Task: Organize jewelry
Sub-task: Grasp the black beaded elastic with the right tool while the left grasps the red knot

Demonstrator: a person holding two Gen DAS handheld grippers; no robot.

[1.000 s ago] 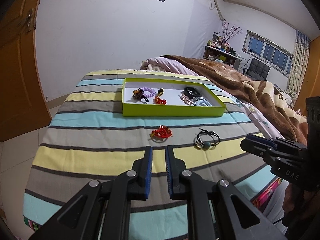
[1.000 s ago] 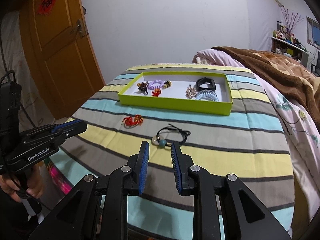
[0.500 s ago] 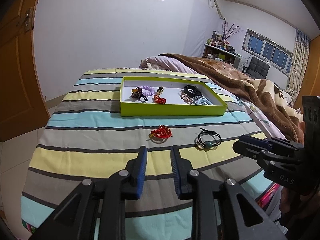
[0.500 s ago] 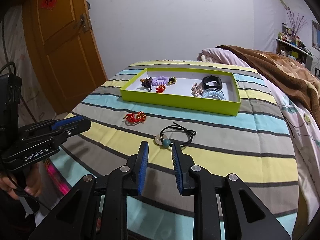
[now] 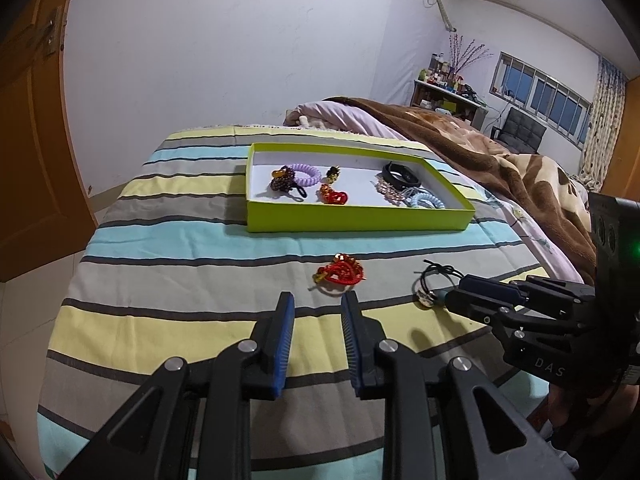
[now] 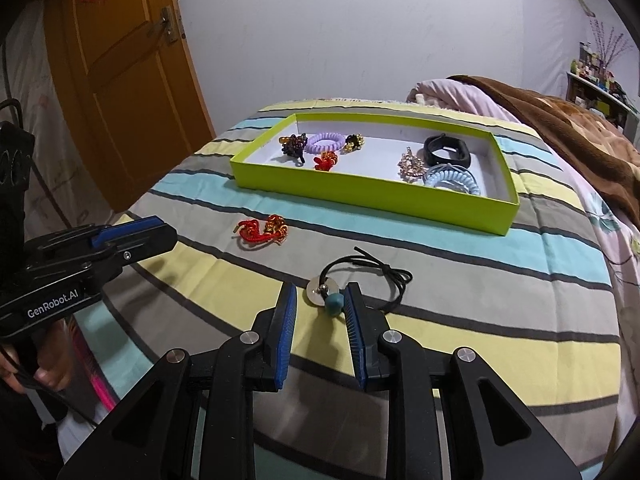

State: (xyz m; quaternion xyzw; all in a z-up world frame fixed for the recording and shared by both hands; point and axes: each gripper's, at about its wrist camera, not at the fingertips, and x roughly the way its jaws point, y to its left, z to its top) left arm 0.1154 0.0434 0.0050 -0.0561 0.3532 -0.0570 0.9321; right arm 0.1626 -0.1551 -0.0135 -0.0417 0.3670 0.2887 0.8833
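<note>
A lime green tray (image 5: 356, 220) (image 6: 372, 192) on the striped cloth holds several hair ties and ornaments. A red knotted ornament (image 5: 341, 273) (image 6: 262, 230) lies on the cloth in front of the tray. A black cord with a silver disc and teal bead (image 6: 336, 294) (image 5: 434, 286) lies to its right. My left gripper (image 5: 316, 300) is open and empty, just short of the red ornament. My right gripper (image 6: 320, 292) is open, its tips at either side of the bead and disc.
The striped table (image 5: 180, 248) ends at a near edge close to both grippers. A bed with a brown blanket (image 5: 500, 160) lies to the right. An orange door (image 6: 120, 72) stands at the left.
Both grippers moved forward toward the loose pieces. The left jaws opened wider. The right gripper's tips now flank the bead.
</note>
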